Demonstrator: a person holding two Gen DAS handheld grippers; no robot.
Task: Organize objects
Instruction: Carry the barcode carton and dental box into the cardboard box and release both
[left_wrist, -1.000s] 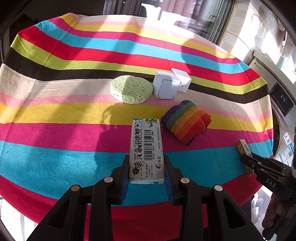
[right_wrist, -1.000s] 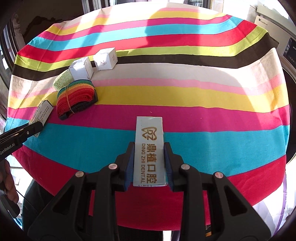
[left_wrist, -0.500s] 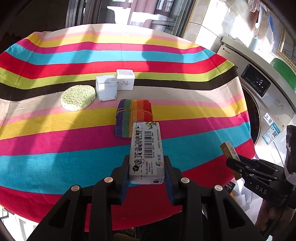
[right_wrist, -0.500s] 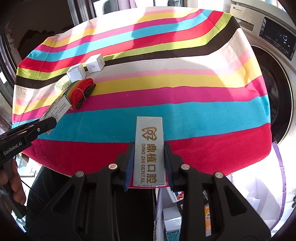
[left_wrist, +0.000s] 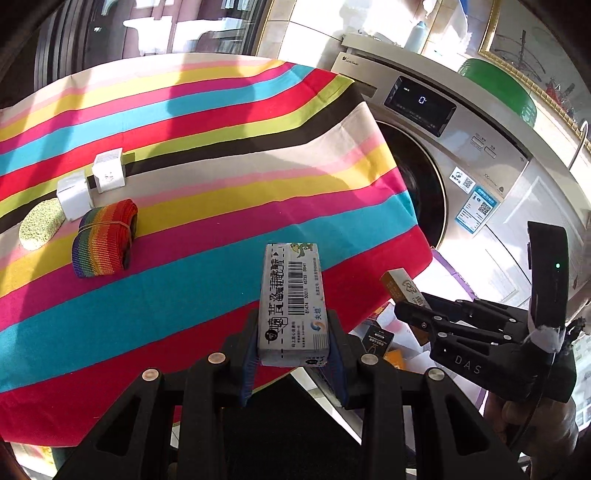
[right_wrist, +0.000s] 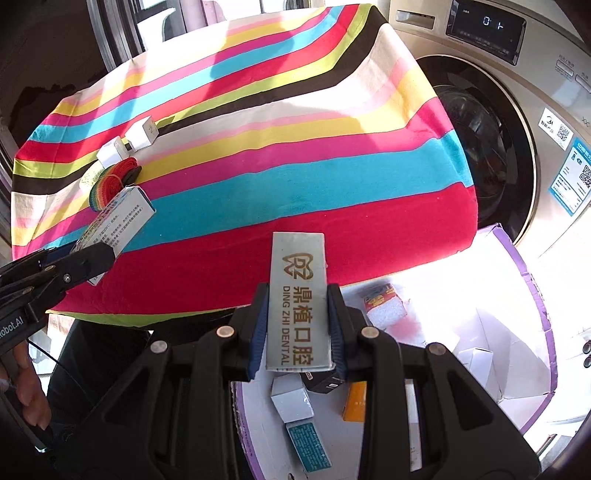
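Gripping a barcoded box (left_wrist: 291, 299), the left gripper (left_wrist: 293, 354) was held over the near edge of the striped tablecloth (left_wrist: 207, 155). The right gripper (right_wrist: 297, 332) was clamped on a silver dental box (right_wrist: 298, 295) above a purple-rimmed carton (right_wrist: 532, 288) holding small packages, beside the washing machine (right_wrist: 517, 92).

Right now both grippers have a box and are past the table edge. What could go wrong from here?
1. The right gripper pinches only the lower part of the dental box, so it could pivot or slip on release.
2. The purple-rimmed bin already holds loose boxes; drops may land tilted or bounce.
3. The left gripper with the barcode box sits near the right one; they could collide over the bin.
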